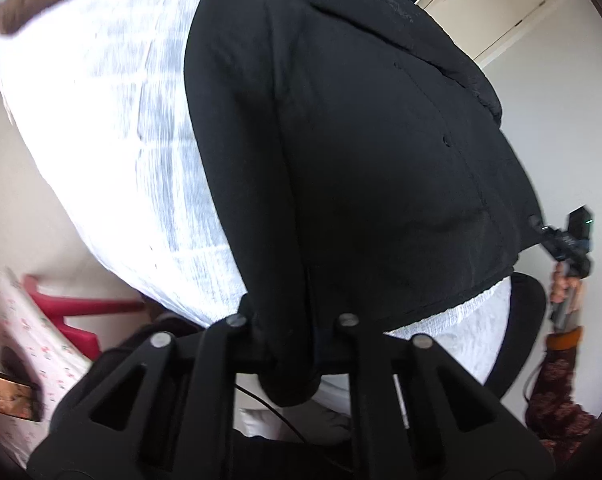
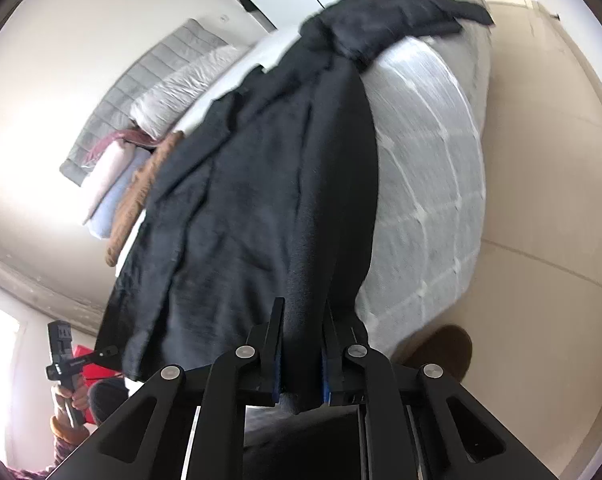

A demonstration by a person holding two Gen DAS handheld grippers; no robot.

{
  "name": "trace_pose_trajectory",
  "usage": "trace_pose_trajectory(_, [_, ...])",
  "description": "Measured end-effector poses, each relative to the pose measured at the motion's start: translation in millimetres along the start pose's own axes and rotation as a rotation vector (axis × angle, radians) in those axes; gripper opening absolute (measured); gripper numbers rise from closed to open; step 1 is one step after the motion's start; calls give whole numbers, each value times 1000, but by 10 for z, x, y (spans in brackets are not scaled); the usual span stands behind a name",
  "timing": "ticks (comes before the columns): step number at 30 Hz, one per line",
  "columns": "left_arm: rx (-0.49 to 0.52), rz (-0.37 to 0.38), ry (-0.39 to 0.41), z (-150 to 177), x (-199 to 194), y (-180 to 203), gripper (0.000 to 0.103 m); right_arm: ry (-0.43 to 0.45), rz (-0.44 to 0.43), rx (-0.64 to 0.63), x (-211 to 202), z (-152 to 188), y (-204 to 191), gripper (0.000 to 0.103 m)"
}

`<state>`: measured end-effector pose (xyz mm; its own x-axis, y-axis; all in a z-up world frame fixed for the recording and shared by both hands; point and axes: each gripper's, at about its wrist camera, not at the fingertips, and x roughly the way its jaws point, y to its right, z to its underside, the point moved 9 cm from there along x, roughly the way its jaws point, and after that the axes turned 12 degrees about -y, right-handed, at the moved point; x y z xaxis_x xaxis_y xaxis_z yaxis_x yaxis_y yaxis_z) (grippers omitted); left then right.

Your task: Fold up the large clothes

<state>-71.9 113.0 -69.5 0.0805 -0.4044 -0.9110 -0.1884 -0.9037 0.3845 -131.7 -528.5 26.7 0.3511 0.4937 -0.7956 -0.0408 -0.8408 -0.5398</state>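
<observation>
A large black coat (image 1: pixel 361 160) with buttons lies spread on a white quilted bed (image 1: pixel 141 120). My left gripper (image 1: pixel 289 340) is shut on a bunched fold of the coat's near edge. At the far right of this view, a hand holds my right gripper (image 1: pixel 540 227) at the coat's other corner. In the right wrist view the same coat (image 2: pixel 261 200) stretches away over the bed (image 2: pixel 421 160). My right gripper (image 2: pixel 301 344) is shut on its hem, blue pads pressing the cloth. My left gripper (image 2: pixel 109 351) shows at the lower left, at the coat's corner.
Folded clothes (image 2: pixel 117 184) and a grey padded headboard (image 2: pixel 141 92) are at the bed's far end. A red plastic chair (image 1: pixel 69 312) and a floral cloth (image 1: pixel 33 340) stand on the left. A cream door (image 1: pixel 493 8) is behind. Beige floor tiles (image 2: pixel 541 240) run beside the bed.
</observation>
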Motion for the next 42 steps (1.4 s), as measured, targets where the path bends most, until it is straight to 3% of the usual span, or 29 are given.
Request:
trace_pose_trajectory(8, [35,-130,134,-139,-325,335,8,95,-18,-80,-297,-170,-475,11])
trace_pose_trajectory(15, [66,-135,231,-358,-555,574,8,161,-32,-111,-507,-336,-679,10])
trace_pose_trajectory(22, [66,-88,313,-644,-826,661,8,214,-33,-140,-691,-580,-854,10])
trace_pose_trajectory(28, [1,-34,387,-1075,-1049,533,8,275,-30,-145,-790,-908,-970,10])
trace_pose_trajectory(38, [-137,56,413,-1912,-1038,157,8,339,-1,-105,-681,-1796,-891,10])
trace_pose_trajectory(42, [-183,91,397,-2414,-966,23,8,347,25,-82,-547,-2258,-864,10])
